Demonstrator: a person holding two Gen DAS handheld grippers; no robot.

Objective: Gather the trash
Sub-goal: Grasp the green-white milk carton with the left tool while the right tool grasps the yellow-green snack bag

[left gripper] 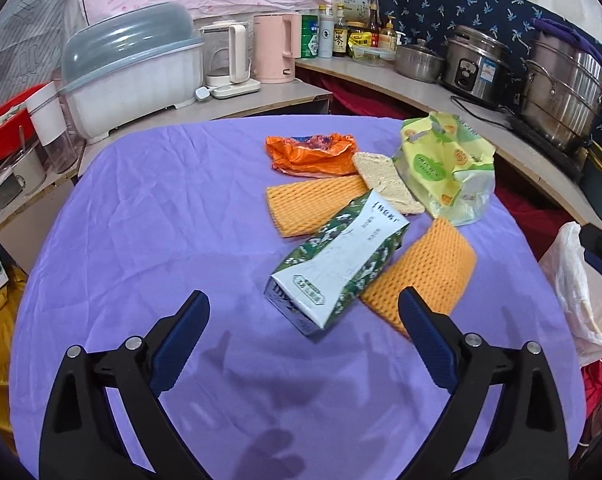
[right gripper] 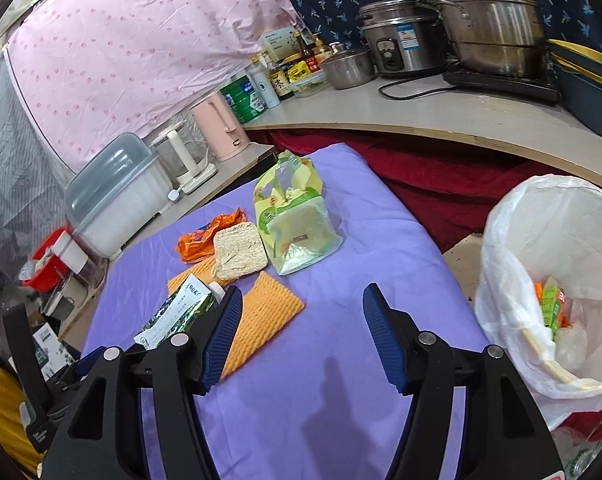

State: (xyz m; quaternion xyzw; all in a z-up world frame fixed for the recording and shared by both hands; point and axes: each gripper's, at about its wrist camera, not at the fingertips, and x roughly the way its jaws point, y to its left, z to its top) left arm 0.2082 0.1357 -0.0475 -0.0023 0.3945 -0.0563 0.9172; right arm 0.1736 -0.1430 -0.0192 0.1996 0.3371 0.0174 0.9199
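Observation:
On the purple table (left gripper: 141, 220) lies a green-and-white carton (left gripper: 337, 268) on its side, just ahead of my left gripper (left gripper: 303, 300), whose jaws stand wide open with nothing between them. Around the carton lie two orange foam nets (left gripper: 313, 204) (left gripper: 425, 276), a beige sponge pad (left gripper: 385, 180), an orange wrapper (left gripper: 309, 152) and a yellow-green snack bag (left gripper: 445, 164). My right gripper (right gripper: 301, 296) is open and empty over bare purple cloth (right gripper: 341, 320). The carton (right gripper: 177, 312) sits by its left finger, a foam net (right gripper: 257, 316) beside it. The snack bag (right gripper: 293, 216) lies further ahead.
A bin lined with a white plastic bag (right gripper: 553, 248) stands right of the table, holding some trash. Behind run counters with a dish box (left gripper: 133, 80), kettles (left gripper: 277, 48), bottles (left gripper: 341, 36) and steel pots (left gripper: 561, 88). A red basket (left gripper: 9, 128) sits at the left.

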